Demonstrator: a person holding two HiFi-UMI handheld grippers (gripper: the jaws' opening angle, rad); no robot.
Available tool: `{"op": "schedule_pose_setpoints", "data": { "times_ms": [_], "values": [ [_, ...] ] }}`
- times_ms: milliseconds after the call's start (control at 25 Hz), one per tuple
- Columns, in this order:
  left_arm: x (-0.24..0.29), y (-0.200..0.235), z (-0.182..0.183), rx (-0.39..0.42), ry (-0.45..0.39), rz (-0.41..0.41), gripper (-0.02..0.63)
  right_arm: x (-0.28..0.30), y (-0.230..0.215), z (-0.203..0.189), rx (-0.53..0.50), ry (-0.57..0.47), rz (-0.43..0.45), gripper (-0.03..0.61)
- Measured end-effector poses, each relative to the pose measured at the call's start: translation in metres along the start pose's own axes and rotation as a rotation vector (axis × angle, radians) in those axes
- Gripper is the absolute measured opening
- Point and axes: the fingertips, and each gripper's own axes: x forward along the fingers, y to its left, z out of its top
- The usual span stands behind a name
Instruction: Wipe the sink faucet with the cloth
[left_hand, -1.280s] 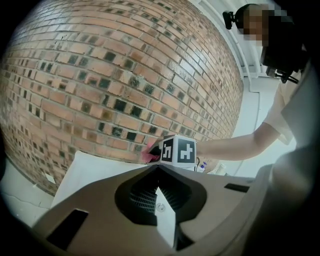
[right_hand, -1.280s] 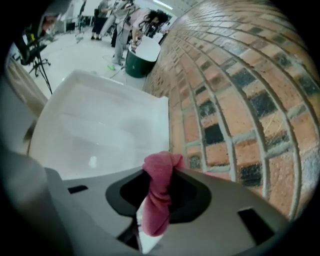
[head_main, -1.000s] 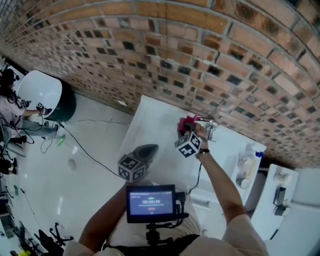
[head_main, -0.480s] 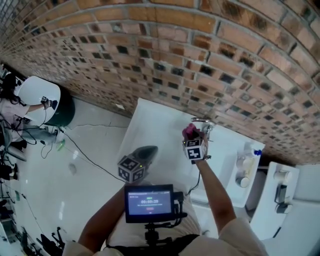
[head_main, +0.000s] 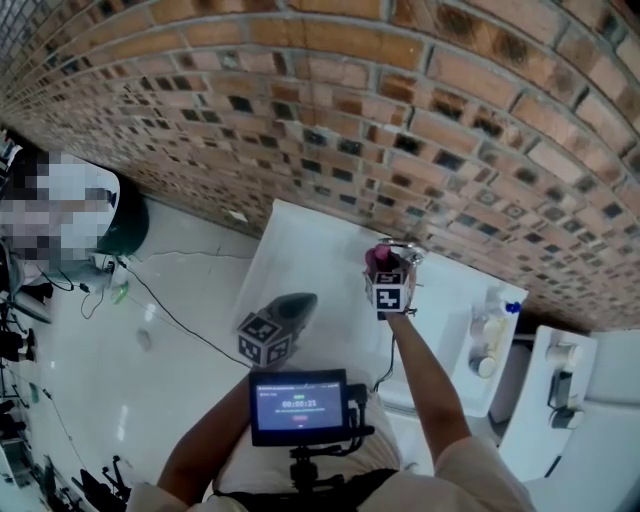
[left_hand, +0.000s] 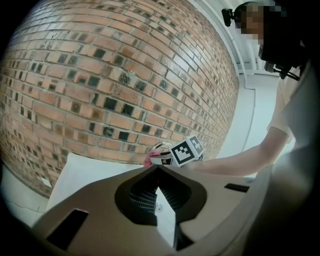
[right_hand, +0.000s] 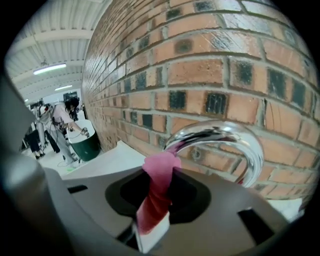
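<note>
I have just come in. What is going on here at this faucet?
A person holds a gripper in each hand. The right gripper is shut on a pink cloth and holds it against the curved chrome faucet, close to the brick wall, so the wiping seems under way. The left gripper is shut with nothing in it and hangs over the white counter, apart from the faucet.

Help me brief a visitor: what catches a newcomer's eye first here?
The red brick wall fills the background. In front of it, the right claw is shut on a pink cloth, held at the shiny chrome faucet. The left claw hangs shut over the white counter's left edge.
</note>
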Motion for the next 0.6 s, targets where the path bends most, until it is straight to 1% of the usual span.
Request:
{"op": "schedule_pose_setpoints", "data": {
  "times_ms": [160,320,440,600],
  "values": [
    [-0.002,0.000,-0.002,-0.002,0.003,0.001,0.000,-0.019,-0.013,0.016,0.167,-0.048,0.022,0.114],
    [-0.004,-0.001,-0.004,-0.004,0.005,0.002,0.000,-0.045,-0.026,0.032,0.314,-0.080,0.071,0.114],
    [-0.006,-0.003,-0.005,-0.003,0.008,0.000,0.000,-0.061,-0.040,0.035,0.424,-0.104,0.088,0.114],
    [-0.006,-0.007,-0.005,0.004,0.006,-0.005,0.000,-0.075,-0.064,0.032,0.572,-0.131,0.084,0.112]
  ]
}}
